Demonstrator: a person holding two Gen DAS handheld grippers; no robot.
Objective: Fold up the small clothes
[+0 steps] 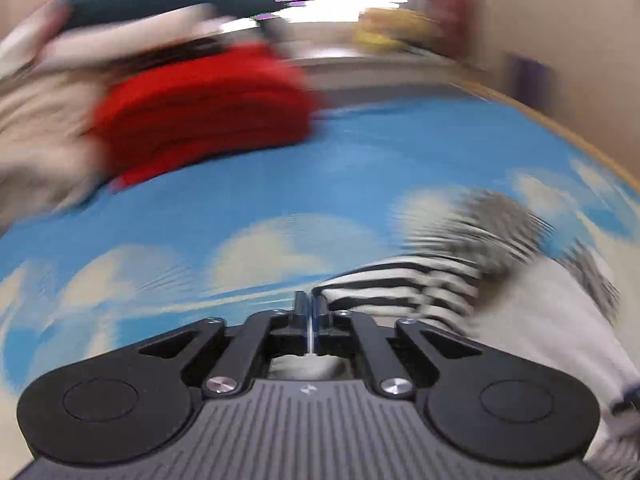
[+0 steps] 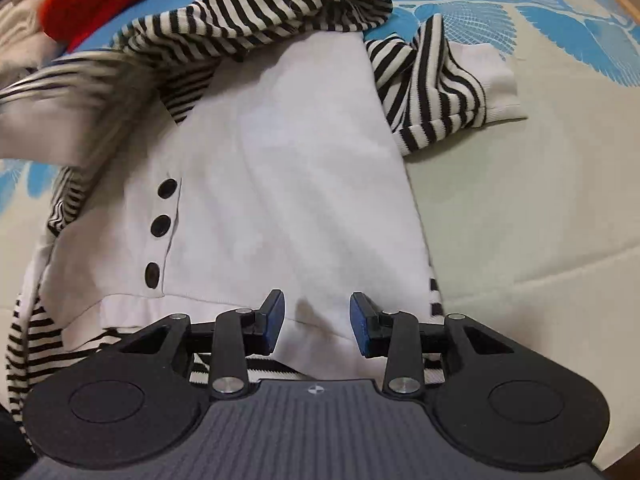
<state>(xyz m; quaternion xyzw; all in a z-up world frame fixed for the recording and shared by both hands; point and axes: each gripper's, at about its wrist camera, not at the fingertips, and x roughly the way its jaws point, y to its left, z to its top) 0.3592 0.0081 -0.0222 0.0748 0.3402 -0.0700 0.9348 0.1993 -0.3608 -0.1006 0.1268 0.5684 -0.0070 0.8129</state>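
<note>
**rigwatcher:** What's on your feeds, biggest stuff first?

**me:** Blue bedsheet [image 2: 540, 184] with pale fan shapes fills both views. On it lies the small white top with striped sleeves [image 2: 280, 152], spread under my right gripper [image 2: 317, 324], with one striped sleeve [image 2: 432, 92] bunched off to the side. A red folded garment [image 1: 200, 116] sits further back, blurry in the left view.

**rigwatcher:** Jaws?

**me:** Right ones are partly apart, hovering over the white hem, not pinching anything I can see. Left gripper [image 1: 311, 308] is fully closed, just beside the striped fabric. Can't tell if it's caught any. Three black buttons [image 2: 161, 224] run down the placket.
</note>
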